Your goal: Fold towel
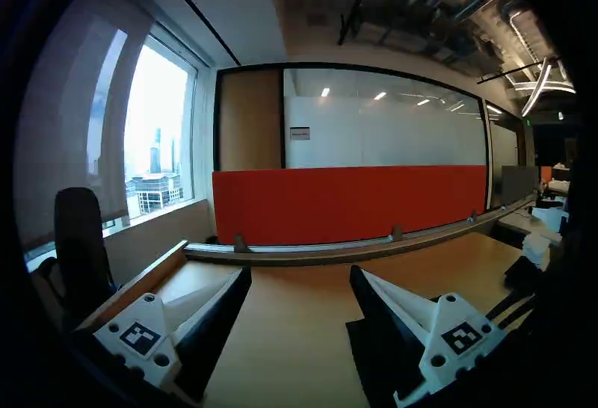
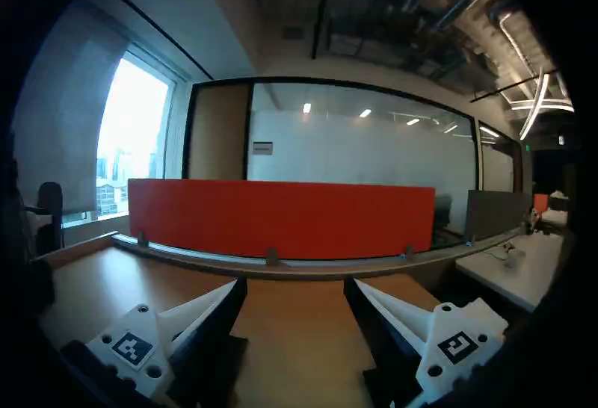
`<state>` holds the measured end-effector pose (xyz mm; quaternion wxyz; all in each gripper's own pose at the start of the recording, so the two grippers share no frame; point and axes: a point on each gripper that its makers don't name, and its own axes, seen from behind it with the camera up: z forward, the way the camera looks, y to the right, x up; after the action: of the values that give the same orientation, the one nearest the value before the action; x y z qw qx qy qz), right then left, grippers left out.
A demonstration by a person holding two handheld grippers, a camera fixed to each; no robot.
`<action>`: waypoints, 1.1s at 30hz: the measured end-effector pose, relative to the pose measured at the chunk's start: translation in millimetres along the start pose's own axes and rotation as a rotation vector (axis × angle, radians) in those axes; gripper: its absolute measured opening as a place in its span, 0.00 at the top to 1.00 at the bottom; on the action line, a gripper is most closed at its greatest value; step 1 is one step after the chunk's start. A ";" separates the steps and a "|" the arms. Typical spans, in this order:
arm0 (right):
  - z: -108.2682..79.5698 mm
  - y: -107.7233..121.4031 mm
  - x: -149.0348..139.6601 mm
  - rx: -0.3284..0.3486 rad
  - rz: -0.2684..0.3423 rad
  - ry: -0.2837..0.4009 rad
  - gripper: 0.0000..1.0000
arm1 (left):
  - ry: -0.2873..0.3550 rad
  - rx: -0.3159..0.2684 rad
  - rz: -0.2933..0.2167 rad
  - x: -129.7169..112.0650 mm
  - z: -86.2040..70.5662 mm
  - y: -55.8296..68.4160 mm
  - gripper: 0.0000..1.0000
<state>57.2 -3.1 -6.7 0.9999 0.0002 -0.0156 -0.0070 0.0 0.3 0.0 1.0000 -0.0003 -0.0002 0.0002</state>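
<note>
Left gripper (image 1: 299,273) fingers wide, holding nothing, right gripper (image 2: 294,282) likewise wide and empty, both above wooden desk (image 1: 299,348), red divider (image 1: 351,202) beyond.

Left gripper view: rides low over the wooden worktop (image 1: 299,333), facing level past the left hand-held gripper (image 1: 300,269) toward the red divider (image 1: 351,202) ahead; window (image 1: 157,146) ahead-left. Right gripper view: similar height and heading, behind the right hand-held gripper (image 2: 294,281). Shared: worktop, divider, window, glass wall (image 1: 389,131) beyond.
</note>
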 end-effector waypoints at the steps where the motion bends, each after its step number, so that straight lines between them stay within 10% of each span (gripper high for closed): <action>1: -0.2 -0.5 1.7 0.003 -0.001 -0.004 0.00 | -0.003 -0.003 0.003 -0.1 0.2 1.6 0.02; 33: -25.9 -81.6 -14.2 0.423 -0.183 -0.226 0.00 | -0.209 -0.354 0.105 -39.2 -8.4 76.1 0.02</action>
<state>42.6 -84.5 -33.1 0.9647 0.2101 -0.1282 -0.0940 -39.2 76.3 -8.4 0.9775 -0.1761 -0.1042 0.0521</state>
